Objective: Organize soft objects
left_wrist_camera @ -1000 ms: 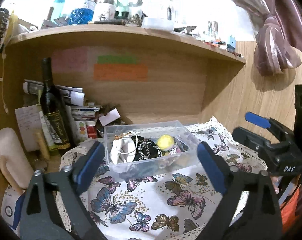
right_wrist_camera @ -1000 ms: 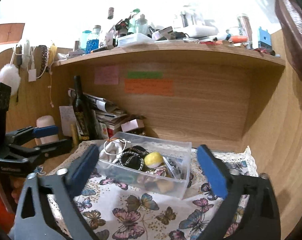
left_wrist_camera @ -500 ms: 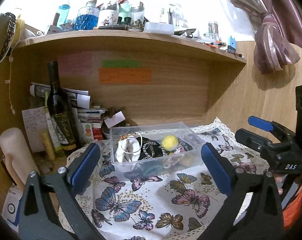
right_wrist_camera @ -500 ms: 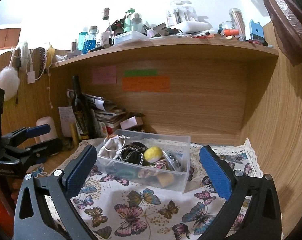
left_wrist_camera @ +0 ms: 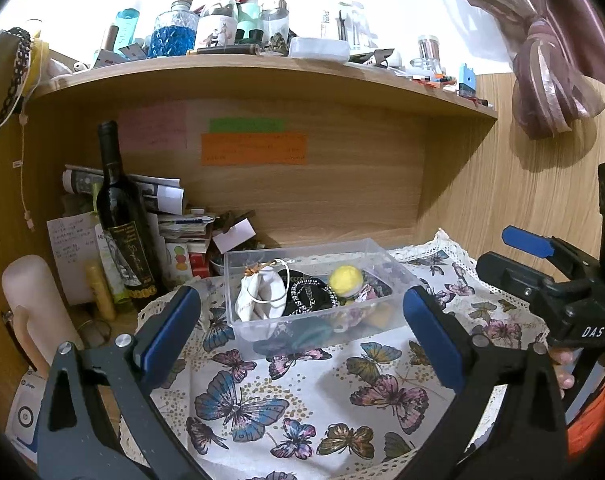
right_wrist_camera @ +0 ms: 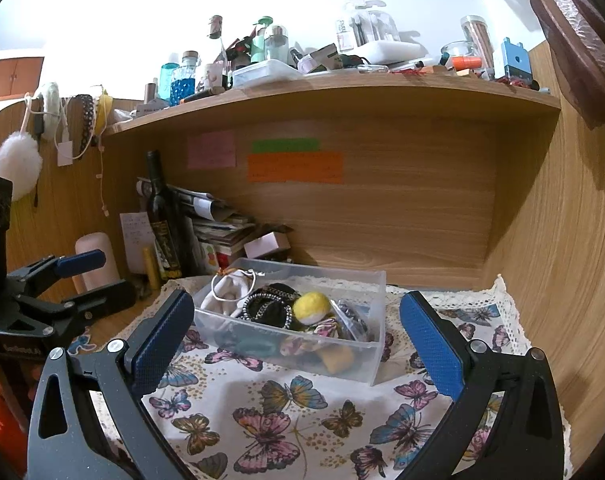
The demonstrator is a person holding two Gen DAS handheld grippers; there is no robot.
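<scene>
A clear plastic box [left_wrist_camera: 366, 250] [right_wrist_camera: 372, 342] stands on a butterfly-print cloth [left_wrist_camera: 302, 392] [right_wrist_camera: 286, 408]. It holds a white drawstring pouch [left_wrist_camera: 260, 294] [right_wrist_camera: 228, 292], a yellow-and-white soft ball [left_wrist_camera: 345, 279] [right_wrist_camera: 312, 307], black beaded bands [right_wrist_camera: 268, 310] and other small soft items. My left gripper [left_wrist_camera: 302, 332] is open and empty, a little in front of the box. My right gripper [right_wrist_camera: 296, 334] is open and empty, in front of the box. Each gripper shows at the edge of the other's view.
A dark wine bottle [left_wrist_camera: 124, 220] [right_wrist_camera: 162, 216], stacked papers [left_wrist_camera: 174, 216] and a pink cylinder [left_wrist_camera: 30, 312] stand left of the box. A cluttered wooden shelf [left_wrist_camera: 262, 68] overhangs the niche. A wooden wall [right_wrist_camera: 562, 260] closes the right side.
Both grippers have pulled back and tilted up a little, so the box sits lower in both views and more of the top shelf shows. Both stay open and empty.
</scene>
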